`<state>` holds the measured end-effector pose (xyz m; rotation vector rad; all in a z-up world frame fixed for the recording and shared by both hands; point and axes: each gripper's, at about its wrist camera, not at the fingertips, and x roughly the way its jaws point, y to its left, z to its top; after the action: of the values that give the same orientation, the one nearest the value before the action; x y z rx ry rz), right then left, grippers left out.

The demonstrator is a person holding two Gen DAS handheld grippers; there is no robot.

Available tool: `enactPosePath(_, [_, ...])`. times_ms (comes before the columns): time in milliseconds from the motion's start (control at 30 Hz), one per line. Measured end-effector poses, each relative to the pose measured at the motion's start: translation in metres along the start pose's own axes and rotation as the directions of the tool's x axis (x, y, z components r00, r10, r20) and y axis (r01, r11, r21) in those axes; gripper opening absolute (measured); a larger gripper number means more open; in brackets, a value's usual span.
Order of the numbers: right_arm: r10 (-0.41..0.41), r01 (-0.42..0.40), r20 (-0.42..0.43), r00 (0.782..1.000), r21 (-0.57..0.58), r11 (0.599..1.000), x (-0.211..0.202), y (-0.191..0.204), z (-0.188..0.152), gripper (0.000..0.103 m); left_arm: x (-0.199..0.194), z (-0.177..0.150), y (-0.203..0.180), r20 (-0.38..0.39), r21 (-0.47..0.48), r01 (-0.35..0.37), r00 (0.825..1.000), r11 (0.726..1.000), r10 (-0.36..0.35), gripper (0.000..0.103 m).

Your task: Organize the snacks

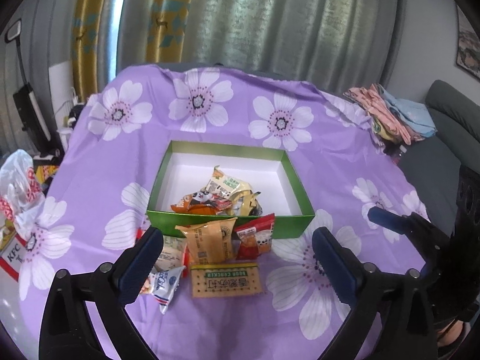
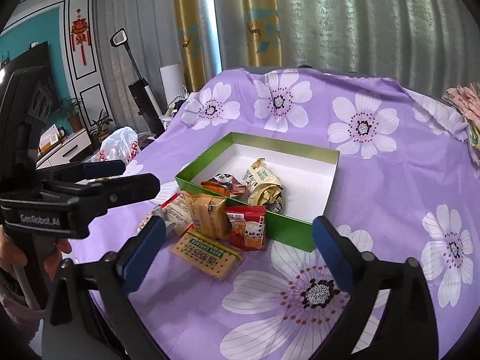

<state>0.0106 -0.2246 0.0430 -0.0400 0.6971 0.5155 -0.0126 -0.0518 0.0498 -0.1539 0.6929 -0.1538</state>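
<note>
Green box on purple floral tablecloth, several snack packets inside near front wall. Outside, against front wall: orange packet, red packet; soda cracker pack flat just before them. Left gripper jaws apart, empty, above the loose snacks. Right gripper jaws apart, empty, near box corner.

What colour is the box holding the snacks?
The box is green outside, white inside; right wrist view shows it best.

Both wrist views look down, fairly near perhaps, sharing the green box.
</note>
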Motion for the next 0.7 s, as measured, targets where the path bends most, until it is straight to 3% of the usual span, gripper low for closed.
enactPosePath(300, [-0.009, 0.009, 0.029, 1.000, 0.003, 1.000, -0.017, 0.008, 0.000, 0.103, -0.024, -0.004, -0.006, 0.047, 0.008, -0.009, 0.999, 1.000, 0.009, 0.100])
enactPosePath(700, [0.000, 0.000, 0.017, 1.000, -0.011, 1.000, -0.024, 0.021, -0.008, 0.103, -0.032, -0.011, -0.008, 0.055, 0.013, -0.011, 0.998, 1.000, 0.010, 0.100])
